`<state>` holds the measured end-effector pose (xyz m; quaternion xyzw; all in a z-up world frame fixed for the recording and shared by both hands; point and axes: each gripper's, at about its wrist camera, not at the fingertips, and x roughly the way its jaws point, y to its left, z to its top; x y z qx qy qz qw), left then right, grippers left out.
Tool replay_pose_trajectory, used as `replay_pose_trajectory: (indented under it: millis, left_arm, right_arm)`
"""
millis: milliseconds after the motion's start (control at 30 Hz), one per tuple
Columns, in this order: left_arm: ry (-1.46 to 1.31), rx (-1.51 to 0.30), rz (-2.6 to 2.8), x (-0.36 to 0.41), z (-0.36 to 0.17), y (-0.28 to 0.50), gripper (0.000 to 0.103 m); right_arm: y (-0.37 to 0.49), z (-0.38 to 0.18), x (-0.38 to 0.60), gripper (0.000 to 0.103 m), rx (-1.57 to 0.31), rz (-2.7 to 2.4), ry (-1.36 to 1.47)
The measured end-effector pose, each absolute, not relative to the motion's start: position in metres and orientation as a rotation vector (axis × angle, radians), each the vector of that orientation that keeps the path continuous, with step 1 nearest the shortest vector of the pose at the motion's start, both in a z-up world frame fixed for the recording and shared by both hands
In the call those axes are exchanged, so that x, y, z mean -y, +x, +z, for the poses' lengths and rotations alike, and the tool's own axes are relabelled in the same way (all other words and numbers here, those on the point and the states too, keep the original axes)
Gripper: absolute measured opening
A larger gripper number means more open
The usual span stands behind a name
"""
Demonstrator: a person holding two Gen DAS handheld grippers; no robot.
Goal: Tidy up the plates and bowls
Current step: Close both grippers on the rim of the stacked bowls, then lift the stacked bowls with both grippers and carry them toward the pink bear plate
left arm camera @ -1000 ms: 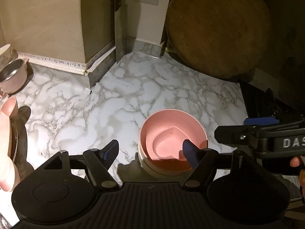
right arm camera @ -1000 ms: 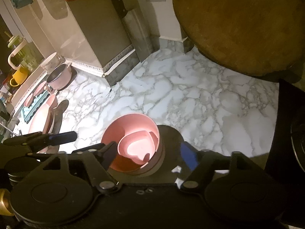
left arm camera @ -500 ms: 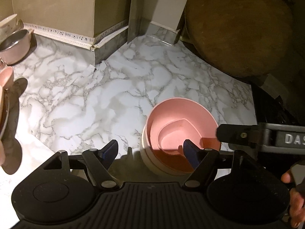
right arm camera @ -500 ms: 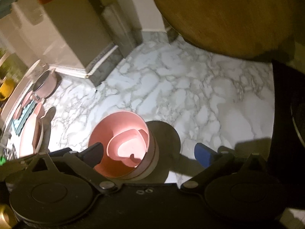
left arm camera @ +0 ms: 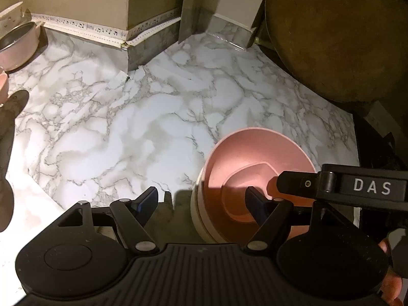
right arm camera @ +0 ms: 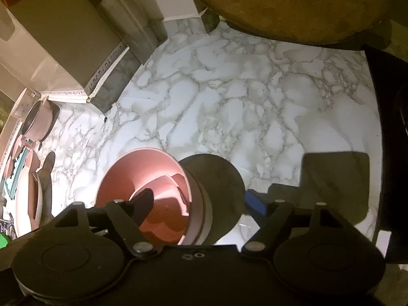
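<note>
The left tool (left arm camera: 202,200) stands open and empty, its right finger over the rim of the pink bowl stack (left arm camera: 255,176). The right tool (right arm camera: 199,200), its jaws just closing after opening wide, straddles the stack's wall without clearly pressing it: left finger inside, right finger outside. The stack, pink bowls nested with a heart-shaped dish (right arm camera: 163,199) inside, sits on the marble counter (left arm camera: 127,127). The right tool's arm reads "DAS" in the left view.

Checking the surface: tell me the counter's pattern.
White marble with grey veins on the counter; clearest in the left wrist view.
</note>
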<state>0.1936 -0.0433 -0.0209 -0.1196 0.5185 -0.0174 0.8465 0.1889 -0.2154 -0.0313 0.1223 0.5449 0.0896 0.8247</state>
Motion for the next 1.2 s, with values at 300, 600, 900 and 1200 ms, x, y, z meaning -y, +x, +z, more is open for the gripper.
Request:
replay_pose_trajectory:
  millis: [300,600,900,1200]
  left_arm:
    - [-0.256,-1.099,-0.044,0.046,-0.026,0.198,0.074]
    - [-0.257,-1.111,-0.055,0.050,-0.029,0.202,0.051]
    - [-0.267,-1.115,-0.056,0.052,-0.029,0.202,0.038]
    - [-0.283,-1.110,-0.039,0.047,-0.028,0.198,0.029]
  right_arm:
    - [0.197,-0.041,0.214,0.052,-1.186,0.186,0.277]
    - [0.199,-0.045,0.210,0.038,-1.204,0.201,0.268]
    - [0.200,-0.043,0.210,0.028,-1.204,0.231,0.264]
    - [0.196,-0.044,0.210,0.028,-1.221,0.252,0.238]
